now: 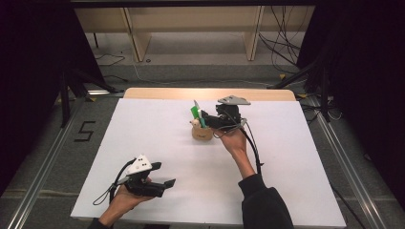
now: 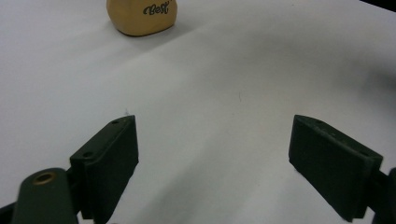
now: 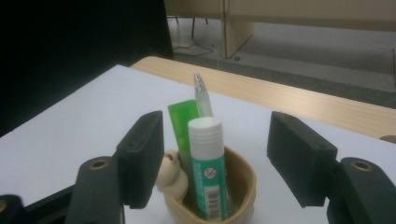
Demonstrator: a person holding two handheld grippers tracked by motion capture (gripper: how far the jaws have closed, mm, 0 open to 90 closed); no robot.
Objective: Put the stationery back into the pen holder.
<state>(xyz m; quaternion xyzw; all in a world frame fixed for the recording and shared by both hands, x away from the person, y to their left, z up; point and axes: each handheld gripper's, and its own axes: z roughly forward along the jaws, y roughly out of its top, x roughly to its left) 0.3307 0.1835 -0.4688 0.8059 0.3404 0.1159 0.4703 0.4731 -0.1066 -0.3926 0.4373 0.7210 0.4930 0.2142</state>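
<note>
At the left of the table (image 1: 143,143) we saw the left gripper (image 1: 165,183) held low over the white sheet near the front edge, resting in the person's left hand (image 1: 125,199). In its own view, its jaws stood wide apart, with bare white surface between them and nothing touching the pads. Well ahead of it in that view sat the tan cup (image 2: 141,17), with dark script lettering on its side.

Moving toward the middle, we found the same tan cup (image 1: 202,132) standing upright on the sheet, toward the far side of the table. A green tube (image 1: 196,114) and a glue stick (image 3: 208,172) with a white cap and green label stood in it, leaning slightly; a clear pointed tip (image 3: 201,95) rose behind them. A small cream figure (image 3: 169,172) clung to the cup's rim on one side.

Just right of the cup we saw the right gripper (image 1: 206,120), held by the right hand (image 1: 234,140), the dark sleeve (image 1: 262,202) reaching in from the bottom edge. Its jaws were spread wide on either side of the glue stick and the cup; in its own view, clear gaps separated the pads from the stick, so it gripped nothing. The glue stick sat in the cup, between the jaws and apart from both.
</note>
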